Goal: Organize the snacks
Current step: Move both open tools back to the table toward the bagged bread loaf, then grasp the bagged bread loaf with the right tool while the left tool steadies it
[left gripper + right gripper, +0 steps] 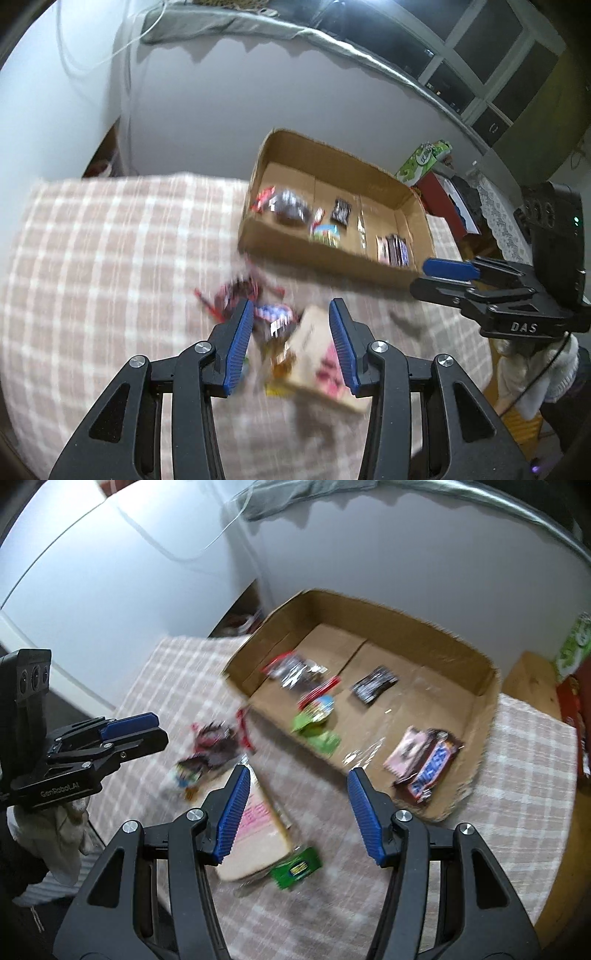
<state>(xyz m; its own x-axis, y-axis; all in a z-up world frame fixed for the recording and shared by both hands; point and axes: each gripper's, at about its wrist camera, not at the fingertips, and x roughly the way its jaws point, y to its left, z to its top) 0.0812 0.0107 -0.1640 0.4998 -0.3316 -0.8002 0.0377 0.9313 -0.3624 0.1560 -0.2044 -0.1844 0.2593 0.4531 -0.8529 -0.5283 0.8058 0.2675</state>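
A shallow cardboard box [317, 254] [373, 609] sits on a checked cloth and holds several snacks: a Snickers bar [430, 771], a pink packet [406, 749], a black packet [375, 683] and green packets [314, 731]. In front of it lies a loose pile of red and dark wrappers [236, 291] [210, 746], a flat beige packet with pink print [314, 354] [255, 834] and a green packet [295, 867]. My left gripper [291, 310] [159, 727] hovers open over the pile, gripping nothing. My right gripper [298, 775] [421, 275] is open over the cloth between the beige packet and the box.
A green carton [424, 158] and a red box [439, 199] stand right of the cardboard box. A white wall rises close behind the table. A hand in a white glove [532, 369] holds the right gripper. Both views are blurred by motion.
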